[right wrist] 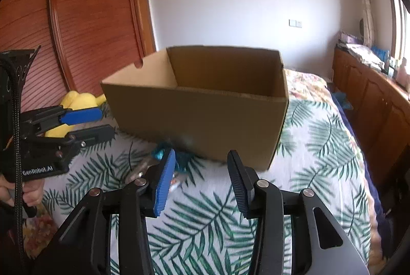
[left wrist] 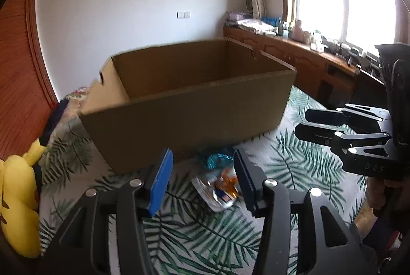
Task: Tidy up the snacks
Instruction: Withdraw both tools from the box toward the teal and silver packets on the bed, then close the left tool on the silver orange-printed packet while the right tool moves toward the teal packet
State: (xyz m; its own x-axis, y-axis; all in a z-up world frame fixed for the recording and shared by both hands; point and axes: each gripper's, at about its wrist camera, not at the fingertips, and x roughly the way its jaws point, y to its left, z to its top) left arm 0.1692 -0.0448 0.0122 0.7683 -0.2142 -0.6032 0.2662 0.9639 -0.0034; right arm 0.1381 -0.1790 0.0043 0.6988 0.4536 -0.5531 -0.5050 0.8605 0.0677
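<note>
The left gripper [left wrist: 202, 180] tips downward, and its 2 fingers stand apart with nothing between them. The right gripper [right wrist: 202, 180] tips down too, with its fingers apart and empty. A hand [right wrist: 28, 194] holds the left gripper's handle.

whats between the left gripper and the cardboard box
In the left wrist view, two snack packets lie on the leaf-print cover between the left gripper and the cardboard box: a clear orange one and a teal one nearer the box.
</note>
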